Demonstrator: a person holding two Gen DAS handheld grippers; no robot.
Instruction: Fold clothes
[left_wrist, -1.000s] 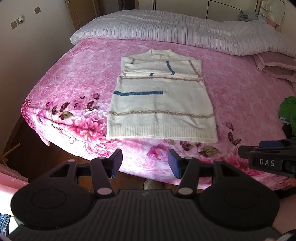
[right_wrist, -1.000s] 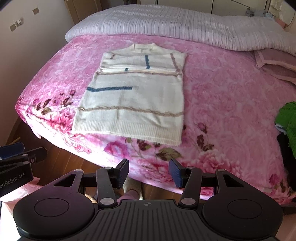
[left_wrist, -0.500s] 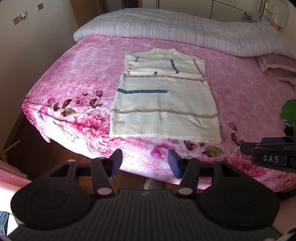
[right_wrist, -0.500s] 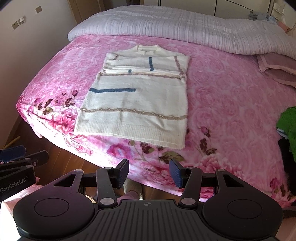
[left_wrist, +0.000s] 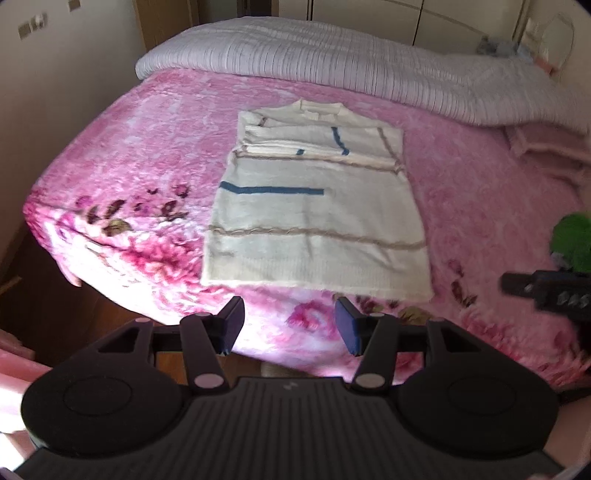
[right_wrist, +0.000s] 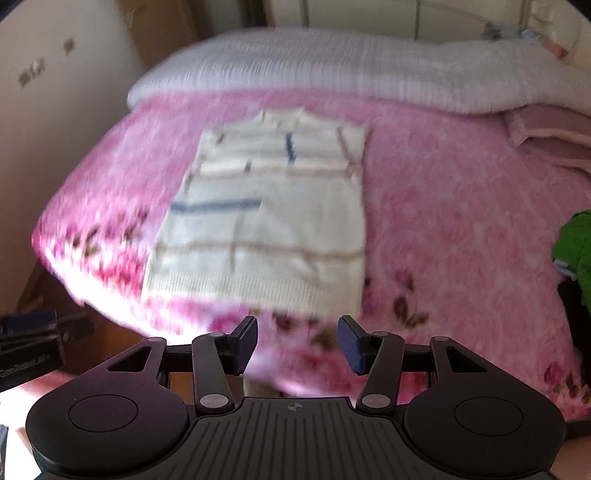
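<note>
A cream knit sweater (left_wrist: 314, 206) with sleeves folded in lies flat near the pink floral bed's (left_wrist: 129, 155) near edge, motion-blurred in the right view, while left gripper (left_wrist: 288, 325) and right gripper (right_wrist: 297, 341) hover wide apart and empty, a green garment (right_wrist: 576, 251) cut off at right.

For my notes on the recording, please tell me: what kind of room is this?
Most likely a bedroom in a home. A bed with a pink floral blanket fills the view, a pale quilt lies across its far end, and a cream sweater is spread on it.
</note>
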